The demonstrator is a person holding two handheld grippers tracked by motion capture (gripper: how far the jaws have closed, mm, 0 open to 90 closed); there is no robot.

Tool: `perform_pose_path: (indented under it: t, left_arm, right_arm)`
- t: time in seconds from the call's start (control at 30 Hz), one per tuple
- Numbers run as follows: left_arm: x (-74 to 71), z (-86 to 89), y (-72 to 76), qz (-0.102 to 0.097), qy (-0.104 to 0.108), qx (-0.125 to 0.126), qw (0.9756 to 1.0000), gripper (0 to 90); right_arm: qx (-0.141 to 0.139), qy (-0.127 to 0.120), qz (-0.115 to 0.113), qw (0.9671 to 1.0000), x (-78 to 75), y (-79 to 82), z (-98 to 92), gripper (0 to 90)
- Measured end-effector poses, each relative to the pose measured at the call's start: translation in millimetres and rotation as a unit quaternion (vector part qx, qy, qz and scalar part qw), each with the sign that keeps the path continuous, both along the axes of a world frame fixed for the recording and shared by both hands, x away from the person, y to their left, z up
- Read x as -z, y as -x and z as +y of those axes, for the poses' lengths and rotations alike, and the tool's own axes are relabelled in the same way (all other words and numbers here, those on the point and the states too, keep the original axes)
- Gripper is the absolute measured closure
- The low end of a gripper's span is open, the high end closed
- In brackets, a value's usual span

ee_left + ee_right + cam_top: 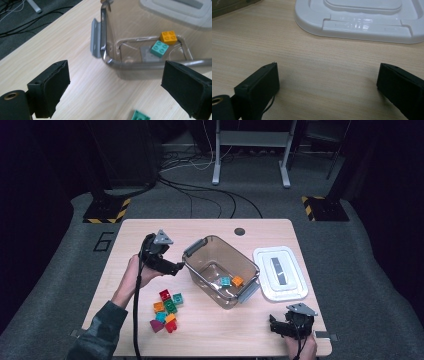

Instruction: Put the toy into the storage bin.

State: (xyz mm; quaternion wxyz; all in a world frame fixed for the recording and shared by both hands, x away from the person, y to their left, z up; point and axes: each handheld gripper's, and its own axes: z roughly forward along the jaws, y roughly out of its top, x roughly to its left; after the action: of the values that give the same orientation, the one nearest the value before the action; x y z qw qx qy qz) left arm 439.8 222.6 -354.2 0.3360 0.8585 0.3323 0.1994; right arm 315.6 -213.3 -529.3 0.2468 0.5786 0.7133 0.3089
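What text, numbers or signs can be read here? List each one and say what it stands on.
"6": a large outlined numeral on the grey carpet, left of the table.
Yellow-and-black hazard stripes, no words: on the two black stand bases on the floor.
Lid: no readable label; its grey centre strip is too small to tell.
Bin and bricks: no text.

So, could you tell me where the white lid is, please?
In the high view the white lid lies flat on the table's right side, just right of the clear bin.

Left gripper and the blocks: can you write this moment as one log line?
left gripper: open, empty, beside bin | bin: teal block, orange block | right gripper: open
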Motion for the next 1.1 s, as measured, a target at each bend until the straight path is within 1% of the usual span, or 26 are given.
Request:
perform_pose_path:
  t: [0.13,0.27,0.4,0.5,0.53,0.57,0.73,0.77,0.83,0.87,0.93,1.0,1.03,1.1]
  left_arm:
    - [11.2,16.3,7.2,0.003,-0.002,-0.012,0.9999,4.6]
    - [26.0,29.3,11.9,0.007,0.003,-0.020,0.9998,2.9]
    - [43.1,40.2,12.9,0.018,0.006,-0.030,0.9994,2.1]
    - [56.8,46.3,11.8,0.032,0.002,-0.038,0.9987,0.0]
    - [60.2,47.1,11.7,0.038,0.004,-0.041,0.9984,0.0]
    - [64.6,48.6,11.3,0.043,0.000,-0.042,0.9982,0.0]
    - [91.9,51.9,10.6,0.067,0.001,-0.047,0.9966,0.0]
    - [98.2,53.4,9.7,0.076,0.000,-0.046,0.9961,0.0]
    - [106.0,55.0,8.7,0.084,0.003,-0.047,0.9954,0.0]
    - [111.0,56.2,8.3,0.091,0.003,-0.050,0.9946,0.0]
    - [115.4,56.8,7.8,0.098,0.003,-0.051,0.9939,0.0]
    - [120.4,57.2,7.3,0.101,0.004,-0.050,0.9937,0.0]
    - [122.2,57.3,7.4,0.107,0.004,-0.052,0.9929,0.0]
    - [126.2,57.3,7.1,0.108,0.006,-0.053,0.9927,0.0]
  right_arm:
    - [0.001,0.000,0.000,1.0000,0.0,0.1,0.1,3.4]
    - [0.001,0.000,0.000,1.0000,0.0,0.0,0.0,3.4]
    - [0.002,0.000,0.001,1.0000,-0.1,0.1,0.2,3.4]
    - [0.001,0.000,0.000,1.0000,0.0,0.0,0.1,3.4]
    - [0.002,0.000,0.000,1.0000,-0.1,0.1,0.2,3.4]
    - [0.002,0.000,0.001,1.0000,-0.1,0.1,0.2,3.4]
    - [0.002,0.000,0.001,1.0000,-0.1,0.1,0.2,3.4]
    - [0.002,0.000,0.000,1.0000,0.0,0.0,0.1,3.4]
    - [0.002,0.000,0.001,1.0000,-0.1,0.1,0.2,3.4]
    - [0.003,-0.001,0.001,1.0000,-0.1,0.2,0.4,3.4]
    - [0.002,0.000,0.000,1.0000,-0.1,0.0,0.2,3.4]
    - [0.003,0.000,0.001,1.0000,-0.1,0.2,0.3,3.4]
    - [0.003,-0.001,0.001,1.0000,-0.1,0.2,0.4,3.4]
    - [0.002,0.000,0.000,1.0000,0.0,0.0,0.2,3.4]
